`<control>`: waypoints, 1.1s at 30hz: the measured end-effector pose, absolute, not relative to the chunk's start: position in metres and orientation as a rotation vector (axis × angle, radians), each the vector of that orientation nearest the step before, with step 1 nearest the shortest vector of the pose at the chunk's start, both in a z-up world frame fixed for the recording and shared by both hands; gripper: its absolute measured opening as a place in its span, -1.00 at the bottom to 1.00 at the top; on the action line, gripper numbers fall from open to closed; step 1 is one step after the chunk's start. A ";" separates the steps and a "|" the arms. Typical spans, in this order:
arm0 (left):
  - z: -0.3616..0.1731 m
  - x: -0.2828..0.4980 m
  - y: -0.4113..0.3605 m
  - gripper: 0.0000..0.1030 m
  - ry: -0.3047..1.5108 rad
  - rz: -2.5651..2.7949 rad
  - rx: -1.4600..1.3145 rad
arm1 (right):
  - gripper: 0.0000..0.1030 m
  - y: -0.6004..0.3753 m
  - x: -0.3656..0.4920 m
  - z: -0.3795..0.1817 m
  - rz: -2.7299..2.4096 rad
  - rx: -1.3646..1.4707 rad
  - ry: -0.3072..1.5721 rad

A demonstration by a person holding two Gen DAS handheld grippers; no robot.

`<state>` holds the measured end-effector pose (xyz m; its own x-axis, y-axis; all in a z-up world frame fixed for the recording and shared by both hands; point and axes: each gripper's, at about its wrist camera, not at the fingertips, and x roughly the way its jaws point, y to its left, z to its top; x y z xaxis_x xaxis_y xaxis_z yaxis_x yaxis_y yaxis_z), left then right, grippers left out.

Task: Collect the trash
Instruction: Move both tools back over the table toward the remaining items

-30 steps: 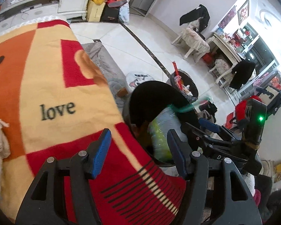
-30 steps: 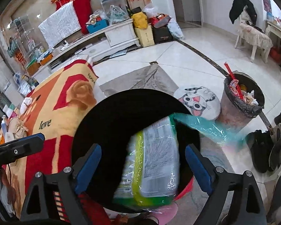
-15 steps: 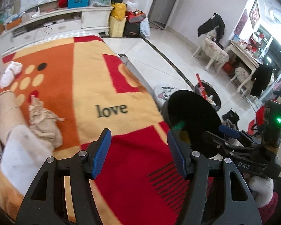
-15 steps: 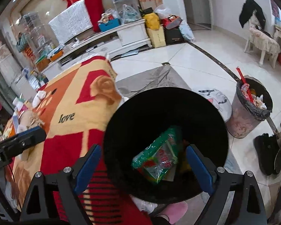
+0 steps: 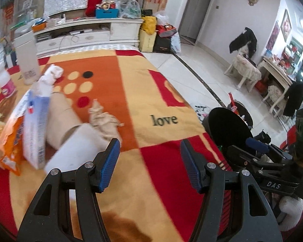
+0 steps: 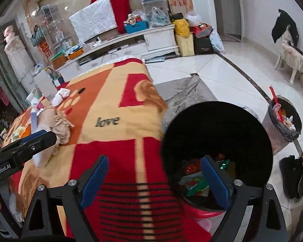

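Note:
My left gripper is open and empty above the orange, yellow and red "love" blanket. Trash lies on the blanket at the left: a crumpled beige paper wad, a cardboard tube, a white and blue carton, an orange snack bag and a white tissue wad. My right gripper is open and empty over the blanket's edge beside the black trash bin, which holds colourful wrappers. The bin also shows in the left wrist view.
A white spray bottle and a tall white container stand at the blanket's far left. A second, full bin stands on the tiled floor to the right, with shoes nearby. A white TV cabinet lines the back wall.
The green snack packet dropped from my right gripper into the black bin. My left gripper swung left from the bin toward the trash on the blanket. My right gripper shifted left too.

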<state>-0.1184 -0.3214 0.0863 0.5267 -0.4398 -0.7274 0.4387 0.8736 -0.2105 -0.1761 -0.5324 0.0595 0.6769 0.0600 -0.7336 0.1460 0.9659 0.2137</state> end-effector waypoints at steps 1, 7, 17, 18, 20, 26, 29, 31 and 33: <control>0.087 -0.118 -0.317 0.18 0.870 -0.519 -0.008 | 0.77 -0.528 -0.175 0.061 -0.046 0.260 0.824; 0.089 -0.121 -0.282 0.18 0.854 -0.470 -0.042 | 0.77 -0.494 -0.168 0.068 -0.023 0.198 0.820; 0.090 -0.124 -0.219 0.18 0.838 -0.390 -0.102 | 0.77 -0.438 -0.156 0.073 0.032 0.153 0.800; 0.090 -0.125 -0.209 0.18 0.837 -0.379 -0.108 | 0.77 -0.434 -0.155 0.074 0.038 0.149 0.798; 0.090 -0.126 -0.193 0.18 0.837 -0.361 -0.121 | 0.77 -0.423 -0.152 0.075 0.066 0.142 0.795; 0.087 -0.131 -0.132 0.18 0.853 -0.301 -0.168 | 0.77 -0.393 -0.141 0.071 0.153 0.121 0.815; 0.083 -0.131 -0.103 0.18 0.868 -0.264 -0.194 | 0.77 -0.376 -0.134 0.068 0.198 0.111 0.828; 0.079 -0.128 -0.083 0.18 0.887 -0.248 -0.219 | 0.77 -0.367 -0.129 0.066 0.226 0.112 0.843; 0.079 -0.122 -0.066 0.18 0.895 -0.245 -0.250 | 0.77 -0.359 -0.122 0.065 0.253 0.124 0.855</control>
<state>-0.1222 -0.0659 0.0791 0.6014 -0.3126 -0.7353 0.1057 0.9433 -0.3146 -0.1222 -0.3590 0.0647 0.6284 0.2698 -0.7296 -0.1709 0.9629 0.2089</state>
